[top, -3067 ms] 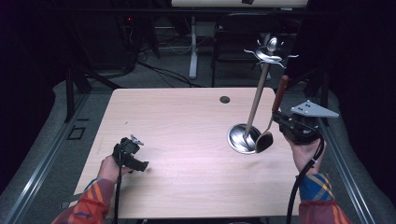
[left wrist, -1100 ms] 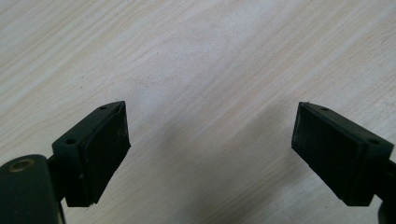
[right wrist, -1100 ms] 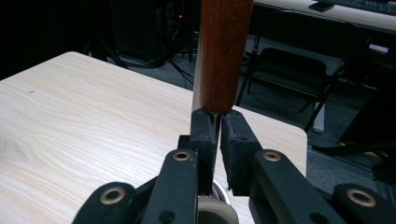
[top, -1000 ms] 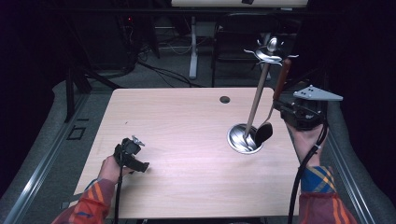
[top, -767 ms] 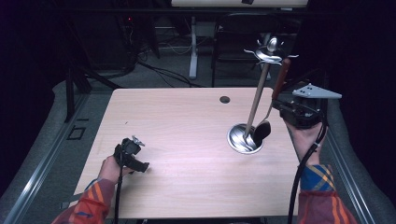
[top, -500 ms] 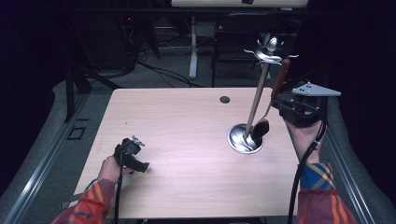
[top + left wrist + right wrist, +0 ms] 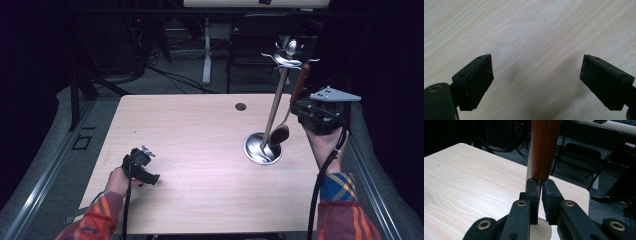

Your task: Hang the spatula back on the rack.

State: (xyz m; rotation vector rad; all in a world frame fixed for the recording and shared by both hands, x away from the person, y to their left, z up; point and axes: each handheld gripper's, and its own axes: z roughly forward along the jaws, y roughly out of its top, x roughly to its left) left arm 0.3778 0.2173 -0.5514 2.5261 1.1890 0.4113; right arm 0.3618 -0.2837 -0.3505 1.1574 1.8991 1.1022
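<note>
At the table's right, the right gripper (image 7: 306, 111) clamps a wooden-handled spoon (image 7: 289, 111) (bowl down) beside a metal stand (image 7: 263, 147). Near left, the left gripper (image 7: 536, 75) rests open over bare table (image 7: 190, 135).

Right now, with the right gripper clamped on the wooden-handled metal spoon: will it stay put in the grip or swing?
The wooden-handled metal spoon looks rigid, so flexing is unlikely. The right gripper pinches its thin metal shank just below the handle, a smooth, narrow hold, so it may pivot or slip. Its bowl hangs over the round steel base of the hook stand, which could tip if knocked.
</note>
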